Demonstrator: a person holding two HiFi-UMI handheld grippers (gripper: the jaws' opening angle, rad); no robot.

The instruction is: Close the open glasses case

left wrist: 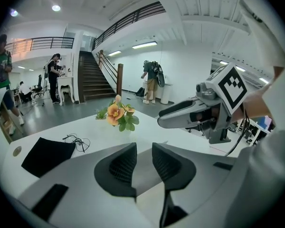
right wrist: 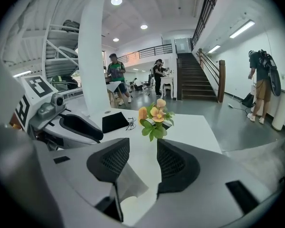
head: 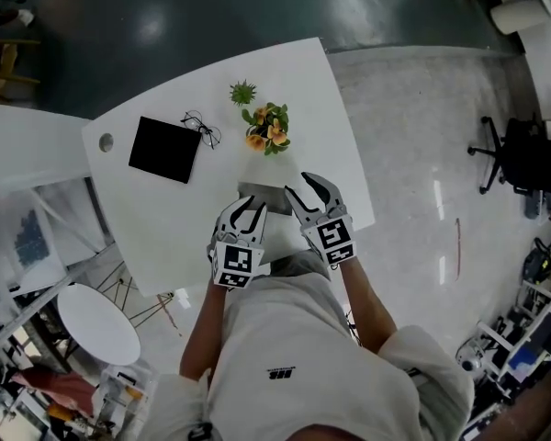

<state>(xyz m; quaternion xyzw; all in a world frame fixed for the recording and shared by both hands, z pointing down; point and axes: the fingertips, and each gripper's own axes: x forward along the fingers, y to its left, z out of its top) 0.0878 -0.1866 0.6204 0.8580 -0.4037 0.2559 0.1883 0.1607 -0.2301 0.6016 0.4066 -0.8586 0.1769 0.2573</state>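
Note:
The grey glasses case (head: 263, 195) lies on the white table (head: 331, 118) near its front edge, mostly covered by my two grippers. My left gripper (head: 249, 210) hovers over its left part; the pads (left wrist: 121, 167) stand a narrow gap apart with nothing pressed between them, and a grey surface (left wrist: 143, 172) shows below the gap. My right gripper (head: 297, 185) is over the case's right end, open, with a pale grey flap (right wrist: 129, 183) under its jaws. The two grippers sit side by side, each showing in the other's view. Whether either touches the case I cannot tell.
A pair of black-framed glasses (head: 202, 129) lies beside a black square cloth (head: 163, 149) at the table's far left. A pot of orange flowers (head: 268, 129) and a small green plant (head: 242, 91) stand just beyond the case. People stand in the hall behind.

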